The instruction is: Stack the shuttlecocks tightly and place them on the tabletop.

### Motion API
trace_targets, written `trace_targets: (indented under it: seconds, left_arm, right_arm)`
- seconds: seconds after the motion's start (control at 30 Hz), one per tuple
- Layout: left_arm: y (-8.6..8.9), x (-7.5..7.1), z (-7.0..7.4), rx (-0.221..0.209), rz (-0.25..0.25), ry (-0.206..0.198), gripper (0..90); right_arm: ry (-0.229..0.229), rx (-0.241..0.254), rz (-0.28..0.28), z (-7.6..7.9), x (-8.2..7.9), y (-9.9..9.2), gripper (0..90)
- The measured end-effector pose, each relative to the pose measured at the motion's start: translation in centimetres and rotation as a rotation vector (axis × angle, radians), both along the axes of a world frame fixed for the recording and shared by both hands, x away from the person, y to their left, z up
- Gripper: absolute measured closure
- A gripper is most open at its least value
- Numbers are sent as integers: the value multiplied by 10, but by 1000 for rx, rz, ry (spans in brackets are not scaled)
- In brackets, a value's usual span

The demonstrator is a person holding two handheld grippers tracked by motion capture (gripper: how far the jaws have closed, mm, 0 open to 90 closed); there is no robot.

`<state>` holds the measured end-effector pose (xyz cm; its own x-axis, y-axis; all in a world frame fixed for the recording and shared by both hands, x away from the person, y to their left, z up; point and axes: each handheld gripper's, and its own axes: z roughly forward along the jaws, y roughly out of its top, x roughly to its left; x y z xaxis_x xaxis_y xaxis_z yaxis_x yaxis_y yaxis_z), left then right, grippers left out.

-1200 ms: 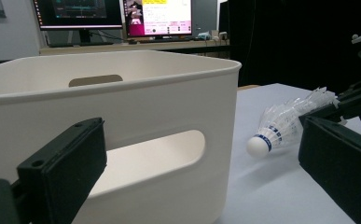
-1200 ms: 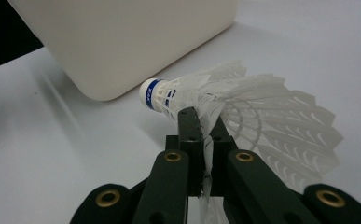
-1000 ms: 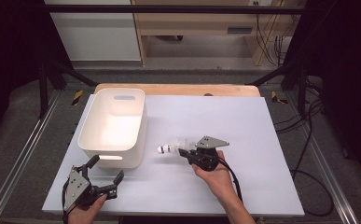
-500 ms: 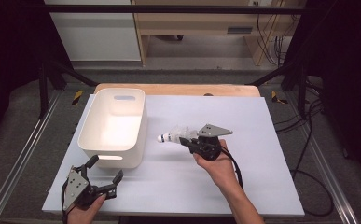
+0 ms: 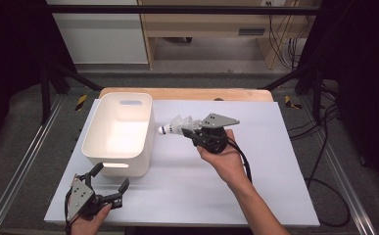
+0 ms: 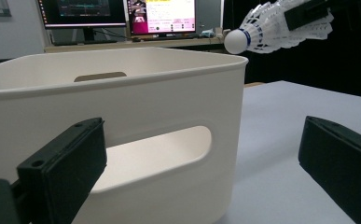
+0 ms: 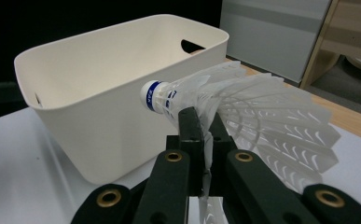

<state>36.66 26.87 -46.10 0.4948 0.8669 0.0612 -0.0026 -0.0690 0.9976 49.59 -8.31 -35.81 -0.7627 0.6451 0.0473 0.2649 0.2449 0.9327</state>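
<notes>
Right gripper (image 5: 193,135): jaws clamped on the feathers of a white shuttlecock (image 5: 177,128), held above the tabletop (image 5: 275,161) just beside the white bin (image 5: 121,132). Left gripper (image 5: 109,186): jaws wide apart, empty, near the bin's front wall.

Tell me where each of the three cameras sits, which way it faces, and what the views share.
High view: above the table's near side, looking forward and down; both forearms, left gripper, right gripper.
Left gripper view: low on the table, between its open jaws, facing the white bin's side.
Right gripper view: along jaws shut on the shuttlecock, facing the bin.
Shared: bin and shuttlecock show in all three.
</notes>
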Motion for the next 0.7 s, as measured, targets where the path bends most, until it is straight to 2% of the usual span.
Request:
trace_targets:
  seconds: [0.17, 0.4, 0.7]
  left_arm:
    - [-1, 0, 0, 2, -1, -1, 11]
    - [-1, 0, 0, 4, -1, -1, 11]
    - [-1, 1, 0, -1, 0, 0, 11]
  right_arm:
    - [-15, -23, -8, 15, 9, 10, 896]
    - [-31, -12, 9, 29, 15, 26, 897]
    - [-46, 33, 23, 43, 25, 43, 897]
